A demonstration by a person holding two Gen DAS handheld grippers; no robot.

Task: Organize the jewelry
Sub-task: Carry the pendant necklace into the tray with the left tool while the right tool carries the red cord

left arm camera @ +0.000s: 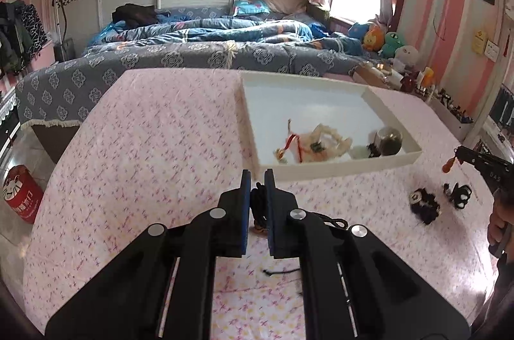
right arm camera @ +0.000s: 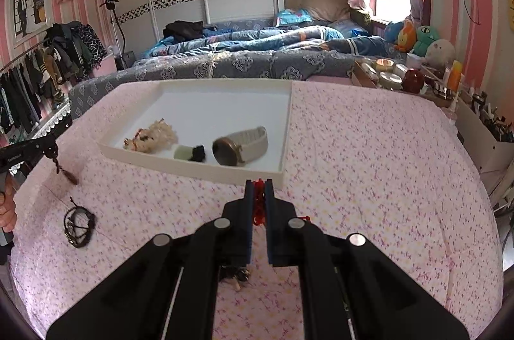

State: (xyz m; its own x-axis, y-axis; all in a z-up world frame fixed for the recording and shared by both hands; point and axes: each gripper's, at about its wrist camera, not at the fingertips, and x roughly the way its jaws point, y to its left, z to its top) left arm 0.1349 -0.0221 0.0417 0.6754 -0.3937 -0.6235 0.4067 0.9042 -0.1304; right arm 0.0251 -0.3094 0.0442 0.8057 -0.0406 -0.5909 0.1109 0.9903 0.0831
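Black cord jewelry with a brown bead (left arm camera: 258, 208) is pinched in the nearly closed left gripper (left arm camera: 257, 176), and a red knotted cord piece (right arm camera: 258, 205) is pinched likewise in the right gripper (right arm camera: 259, 184). Both hang above the pink floral desk (right arm camera: 369, 163), just short of the white shallow tray's (right arm camera: 192, 166) near wall. This looks like the carrying step; next, each load must clear that wall and be let go on bare tray floor, away from the beige-strapped watch (right arm camera: 241, 147). Both cords hang lengthwise downward from the pads.
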